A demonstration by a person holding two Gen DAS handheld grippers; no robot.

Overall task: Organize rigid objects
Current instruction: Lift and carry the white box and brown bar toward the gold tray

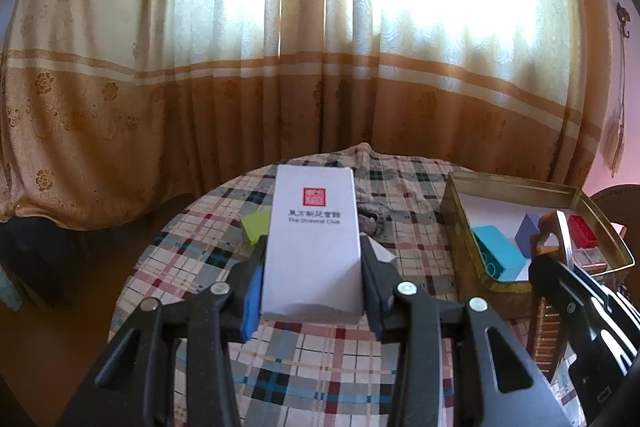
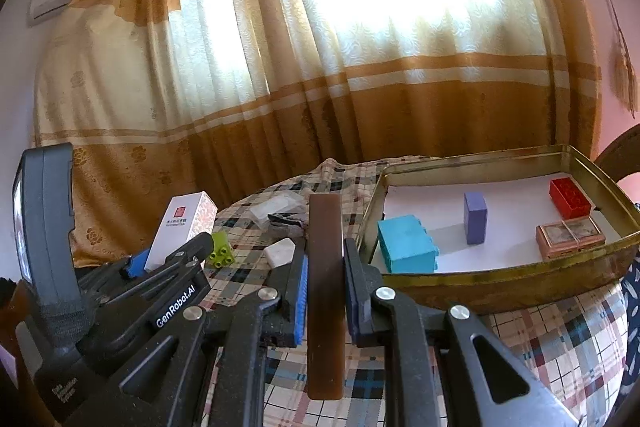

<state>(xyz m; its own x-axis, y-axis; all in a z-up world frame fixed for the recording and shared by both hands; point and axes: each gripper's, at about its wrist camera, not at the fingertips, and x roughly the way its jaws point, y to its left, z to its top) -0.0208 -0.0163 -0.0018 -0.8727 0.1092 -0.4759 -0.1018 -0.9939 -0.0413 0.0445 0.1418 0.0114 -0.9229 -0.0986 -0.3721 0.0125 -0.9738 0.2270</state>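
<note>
Both views are lit by daylight passing through the curtain (image 1: 320,39), whose upper middle is blown out to white glare. The room's lower left is left dim. Soft shadows are cast toward the camera by the blocks inside the tin tray (image 2: 500,277). Straight lines are bent by fisheye distortion, and the corners are darkened by black vignetting. Focus is fairly sharp, slightly softened by haze.

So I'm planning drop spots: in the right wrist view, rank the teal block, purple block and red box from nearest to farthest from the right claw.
1. Teal block, tray's near left corner.
2. Purple block, tray's middle.
3. Red box, far right.
</note>
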